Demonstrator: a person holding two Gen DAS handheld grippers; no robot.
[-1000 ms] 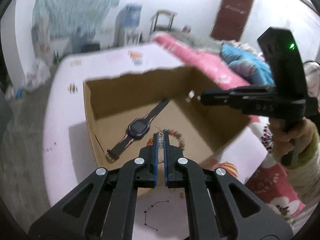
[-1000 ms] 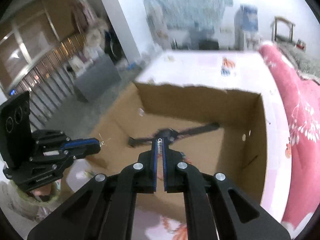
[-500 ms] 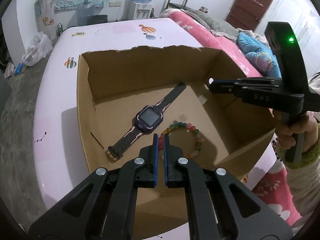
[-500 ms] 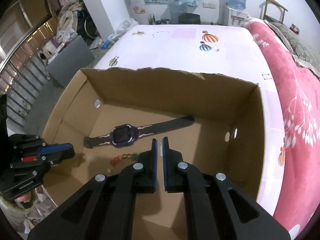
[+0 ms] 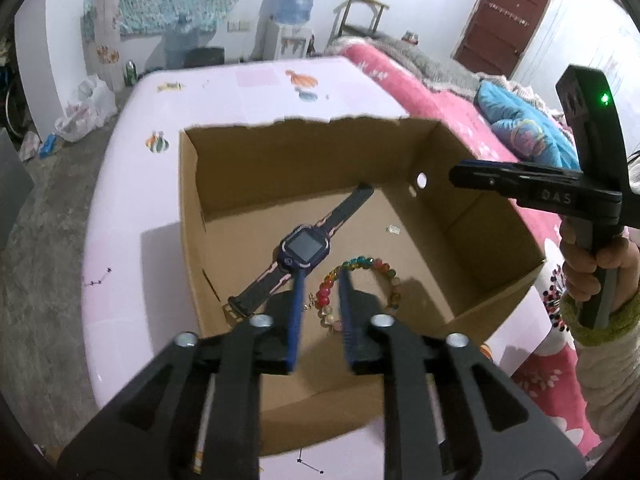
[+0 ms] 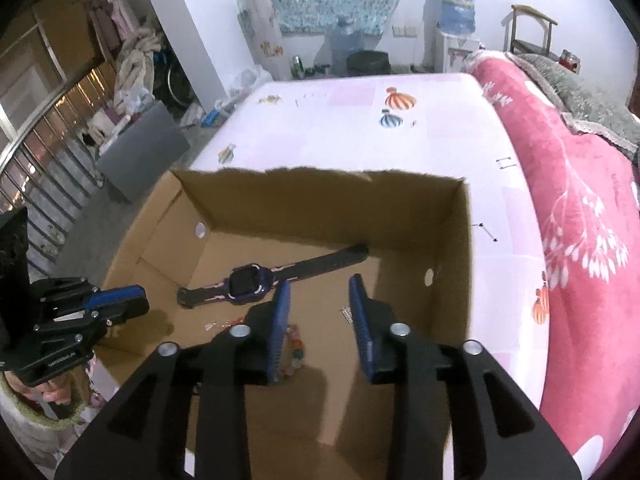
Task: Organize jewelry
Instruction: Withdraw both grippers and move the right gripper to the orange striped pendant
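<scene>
An open cardboard box (image 5: 280, 160) (image 6: 320, 208) stands on a pink-white bed sheet. On its floor lie a purple smartwatch (image 5: 304, 246) (image 6: 248, 280), a bracelet of coloured beads (image 5: 386, 272) (image 6: 296, 344) and a small silvery piece (image 5: 393, 230) (image 6: 347, 314). My left gripper (image 5: 321, 280) (image 6: 136, 300) hangs over the bracelet's left side. Its jaws are opening and its pads press on nothing. A tiny gold bit (image 5: 310, 304) lies by its left finger. My right gripper (image 6: 319, 282) (image 5: 456, 174) hovers above the box floor with jaws opening and nothing between them.
A pink flowered blanket (image 6: 580, 240) runs along the right of the box. A hand in a green-cuffed sleeve (image 5: 592, 264) holds the right gripper. A water dispenser (image 5: 294, 20) and a chair stand at the far wall. Grey floor lies to the left.
Both grippers were shut and their jaws now stand apart. A small silvery piece sat at each tip a second ago and is gone from both. The left gripper has come closer over the bracelet.
</scene>
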